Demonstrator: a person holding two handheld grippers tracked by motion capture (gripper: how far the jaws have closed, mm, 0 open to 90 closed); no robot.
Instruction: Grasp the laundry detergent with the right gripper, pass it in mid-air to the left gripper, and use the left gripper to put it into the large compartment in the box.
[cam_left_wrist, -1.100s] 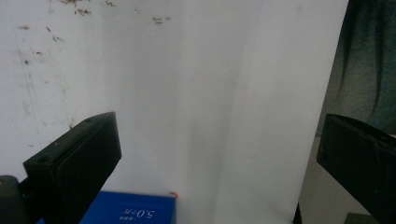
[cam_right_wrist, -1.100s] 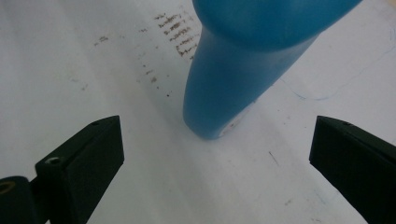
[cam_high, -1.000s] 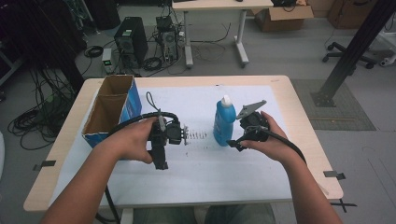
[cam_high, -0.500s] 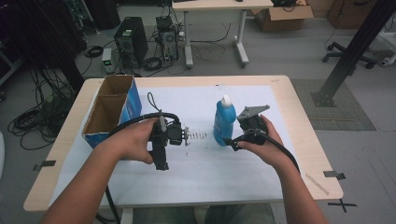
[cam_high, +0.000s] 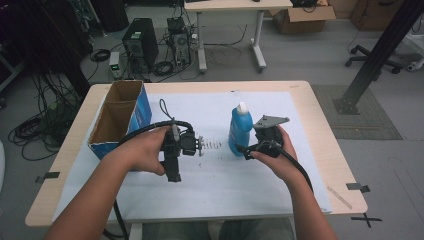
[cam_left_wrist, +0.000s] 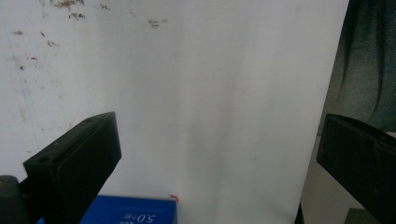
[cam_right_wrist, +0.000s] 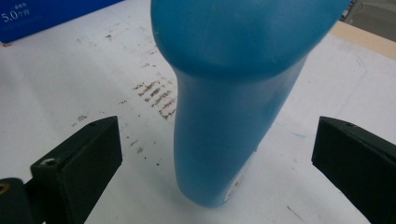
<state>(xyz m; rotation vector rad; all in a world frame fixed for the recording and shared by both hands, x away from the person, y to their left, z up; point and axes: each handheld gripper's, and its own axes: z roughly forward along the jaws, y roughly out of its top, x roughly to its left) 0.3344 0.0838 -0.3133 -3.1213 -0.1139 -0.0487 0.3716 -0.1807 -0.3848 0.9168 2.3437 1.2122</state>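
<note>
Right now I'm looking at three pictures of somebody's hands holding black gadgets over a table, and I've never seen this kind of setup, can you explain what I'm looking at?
No robot here: a person holds a hand-held clamp tool, called a gripper, in each hand. One picture comes from a camera above the table. There the left gripper is at the left and the right gripper reaches toward a blue bottle with a white cap.

The other two pictures come from small cameras riding on the grippers, looking out between their two black jaws. The right gripper's camera shows the bottle standing between its open jaws, not yet squeezed. The left gripper's camera shows open jaws over the white paper sheet, holding nothing.

On the wooden table lies that stained white sheet, with an open cardboard box with blue sides at its left edge.
</note>
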